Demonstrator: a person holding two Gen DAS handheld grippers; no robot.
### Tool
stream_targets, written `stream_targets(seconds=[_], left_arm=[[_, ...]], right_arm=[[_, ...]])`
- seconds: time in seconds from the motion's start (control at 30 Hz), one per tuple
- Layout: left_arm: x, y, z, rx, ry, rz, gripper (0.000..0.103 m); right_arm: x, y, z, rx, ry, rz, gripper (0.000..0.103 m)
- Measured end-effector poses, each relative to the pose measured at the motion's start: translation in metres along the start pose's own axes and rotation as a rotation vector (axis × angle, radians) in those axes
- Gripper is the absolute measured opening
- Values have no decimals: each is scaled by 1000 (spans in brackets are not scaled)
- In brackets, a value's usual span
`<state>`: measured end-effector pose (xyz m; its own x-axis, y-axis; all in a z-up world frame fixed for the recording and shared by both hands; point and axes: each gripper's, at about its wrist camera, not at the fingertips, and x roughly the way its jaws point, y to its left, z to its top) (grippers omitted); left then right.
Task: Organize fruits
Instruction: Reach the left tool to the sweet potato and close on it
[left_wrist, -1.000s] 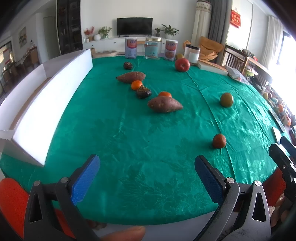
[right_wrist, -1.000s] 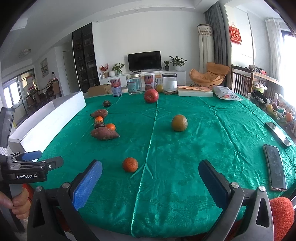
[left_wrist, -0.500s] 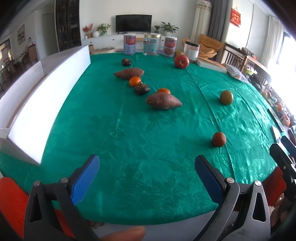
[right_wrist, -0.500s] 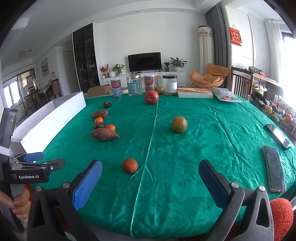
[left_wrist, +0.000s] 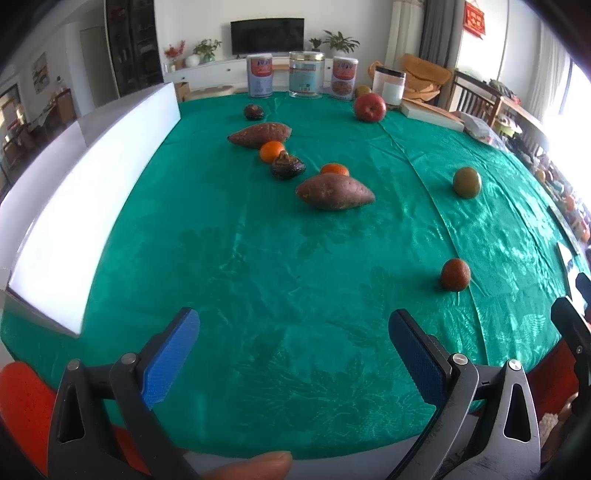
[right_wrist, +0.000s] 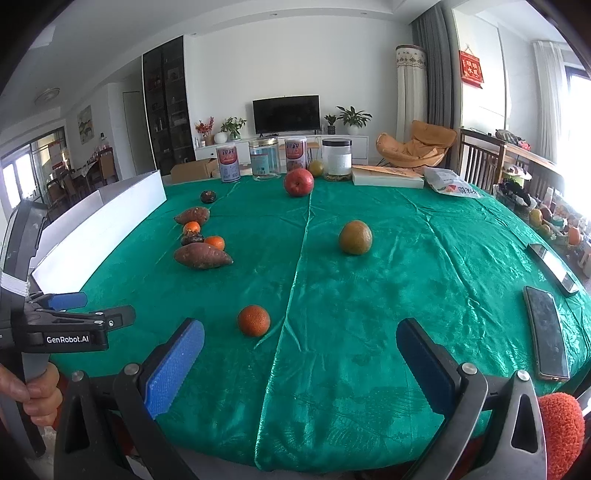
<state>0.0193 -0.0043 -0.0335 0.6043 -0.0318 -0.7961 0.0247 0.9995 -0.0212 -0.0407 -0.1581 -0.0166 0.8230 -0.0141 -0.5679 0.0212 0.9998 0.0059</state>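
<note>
**Q:** Green cloth (right_wrist: 406, 266) covers a big table in a living room. Where is the fruit?

**A:** Scattered and ungathered. A small orange (right_wrist: 253, 320) lies nearest, just ahead of the right gripper (right_wrist: 300, 363); a greenish pear (right_wrist: 355, 237) sits mid-table; a red apple (right_wrist: 299, 182) is far back.

**Q:** And the grippers?

**A:** Both hover at the near edge, jaws wide and empty, likely ready for a first pick. The left gripper (left_wrist: 294, 356) faces two sweet potatoes (left_wrist: 334, 192) beside a white box (left_wrist: 92, 177), probably the sorting bin.

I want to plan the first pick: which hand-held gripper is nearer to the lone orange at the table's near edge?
Right. The right hand-held gripper has the orange just ahead, slightly left. The left hand-held gripper sees it farther away, to its right.
</note>
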Motion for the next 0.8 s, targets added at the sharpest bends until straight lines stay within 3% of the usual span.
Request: stream_targets(seconds=[0.13,0.4,0.63,0.7,0.8], left_arm=[[12,2,0,13,15,15,103],[58,13,-3,8,127,22,103],[59,17,-1,1,84,33,103],[63,18,6,16,123,23,103],[74,14,36,118,208,-31,101]], right_arm=[[3,1,-2,0,10,0,103],[7,-3,-3,12,21,-1,103],[17,-17,-4,63,34,7,103],[19,-22,-4,81,39,10,103],[21,-29,-4,101,40,13,103]])
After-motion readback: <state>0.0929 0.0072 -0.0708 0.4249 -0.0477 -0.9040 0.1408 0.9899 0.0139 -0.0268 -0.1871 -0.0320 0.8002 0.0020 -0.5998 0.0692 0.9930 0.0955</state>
